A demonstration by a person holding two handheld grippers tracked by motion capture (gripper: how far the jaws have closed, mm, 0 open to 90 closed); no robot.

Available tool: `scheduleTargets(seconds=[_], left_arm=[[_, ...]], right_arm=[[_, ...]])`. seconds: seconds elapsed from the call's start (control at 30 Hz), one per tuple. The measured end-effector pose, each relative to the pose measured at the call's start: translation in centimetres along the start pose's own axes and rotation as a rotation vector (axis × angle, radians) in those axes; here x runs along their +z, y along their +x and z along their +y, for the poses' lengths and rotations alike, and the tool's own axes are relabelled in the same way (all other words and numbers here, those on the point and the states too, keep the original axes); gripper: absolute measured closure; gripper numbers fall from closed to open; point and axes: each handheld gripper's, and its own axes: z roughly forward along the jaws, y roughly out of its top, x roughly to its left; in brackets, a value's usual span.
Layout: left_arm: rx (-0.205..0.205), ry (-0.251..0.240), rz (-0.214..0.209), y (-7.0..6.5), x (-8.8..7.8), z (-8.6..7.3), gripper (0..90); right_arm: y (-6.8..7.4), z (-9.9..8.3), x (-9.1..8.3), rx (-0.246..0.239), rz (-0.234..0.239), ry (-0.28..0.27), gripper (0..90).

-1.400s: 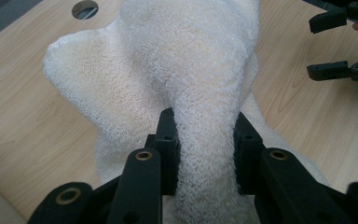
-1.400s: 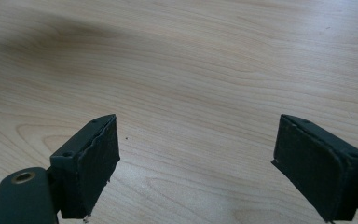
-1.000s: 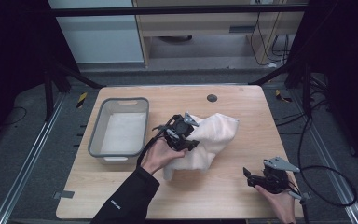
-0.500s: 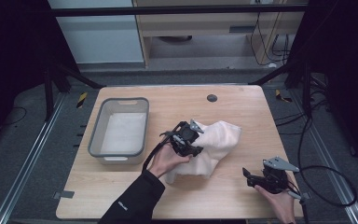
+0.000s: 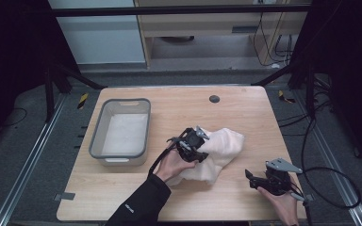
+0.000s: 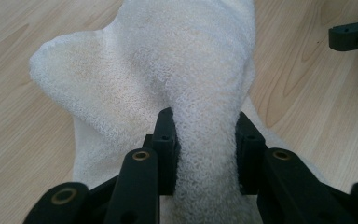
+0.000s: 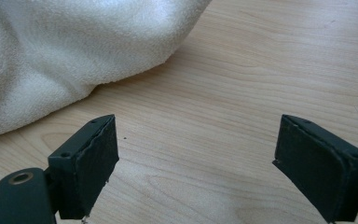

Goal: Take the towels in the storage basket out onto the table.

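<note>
Left gripper point(image 5: 199, 143): jaws have just eased apart slightly but clench a thick fold of the white towel point(image 5: 217, 153), pads pressing it from both sides in the left gripper view. Towel lies crumpled mid-table point(image 5: 179, 101), at 3 o'clock from the grey bin point(image 5: 120, 160). Right gripper point(image 5: 254, 179) at 4 o'clock from the towel, jaws released and wide, holding nothing, near its edge but apart.

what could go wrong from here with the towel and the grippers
The left gripper pinches only one bunched fold of the white towel, so lifting could let the fold slip out or leave the rest dragging over the wooden table. The right gripper rests open and apart from the towel's edge, so one side hangs unsupported. The grey bin sits close on the left; a swinging towel might catch its rim.
</note>
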Motion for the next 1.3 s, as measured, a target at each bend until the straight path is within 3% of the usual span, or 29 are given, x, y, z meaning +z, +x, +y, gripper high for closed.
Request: scheduleTargets(seconds=[0.43,0.67,0.97,1.3], left_arm=[[-0.001,-0.030,-0.015,0.0,0.5,-0.6,54.7],[0.027,-0.053,-0.015,-0.1,0.3,-1.1,39.6],[0.010,-0.136,-0.020,0.2,-1.5,-2.2,29.2],[0.003,-0.224,-0.005,-0.3,-4.0,-3.7,26.4]], right_arm=[[0.0,0.0,0.0,-0.002,0.001,0.002,12.9],[0.0,-0.1,0.0,-0.002,-0.001,0.002,12.7],[0.0,-0.1,0.1,0.000,-0.001,0.003,12.2],[0.0,-0.1,0.1,0.001,0.000,0.004,11.7]])
